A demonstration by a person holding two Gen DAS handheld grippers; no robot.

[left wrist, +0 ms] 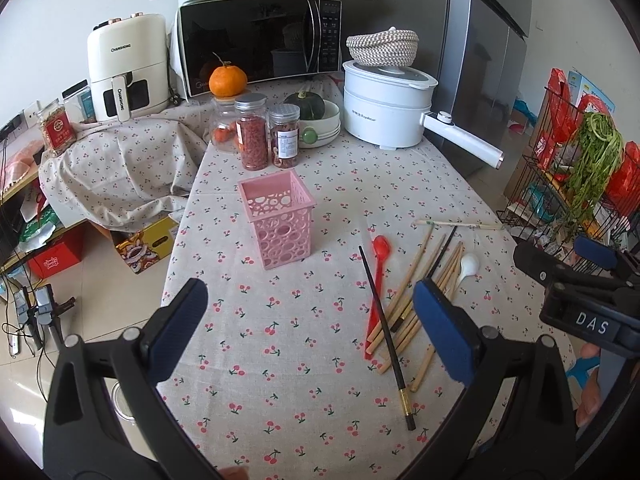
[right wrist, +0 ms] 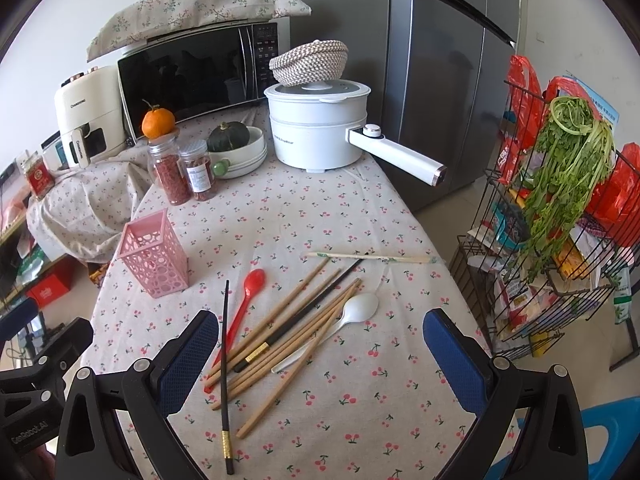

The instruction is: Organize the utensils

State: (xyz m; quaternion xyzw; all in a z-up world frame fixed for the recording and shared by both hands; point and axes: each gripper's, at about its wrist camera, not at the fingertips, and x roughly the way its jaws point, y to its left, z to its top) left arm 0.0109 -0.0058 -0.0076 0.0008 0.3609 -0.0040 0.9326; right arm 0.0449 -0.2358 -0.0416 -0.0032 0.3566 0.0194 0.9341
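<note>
A pink perforated utensil holder [left wrist: 278, 219] [right wrist: 154, 256] stands upright and empty on the cherry-print tablecloth. To its right lies a loose pile: several wooden chopsticks [left wrist: 404, 292] [right wrist: 296, 332], two black chopsticks [left wrist: 386, 330] [right wrist: 225, 364], a red spoon [left wrist: 378, 276] [right wrist: 244, 300] and a white spoon [left wrist: 467, 267] [right wrist: 352, 312]. One paper-wrapped chopstick pair [left wrist: 458, 224] [right wrist: 370, 257] lies apart, farther back. My left gripper [left wrist: 310, 328] is open and empty, above the cloth in front of the holder. My right gripper [right wrist: 320, 356] is open and empty, hovering over the pile.
At the back stand two jars [left wrist: 266, 136], a glass jar with an orange on top [left wrist: 227, 80], a bowl with a squash [left wrist: 316, 116], a white electric pot [left wrist: 386, 106] with a long handle, a microwave [left wrist: 256, 36] and an air fryer [left wrist: 126, 66]. A wire rack with greens [right wrist: 560, 208] stands right of the table.
</note>
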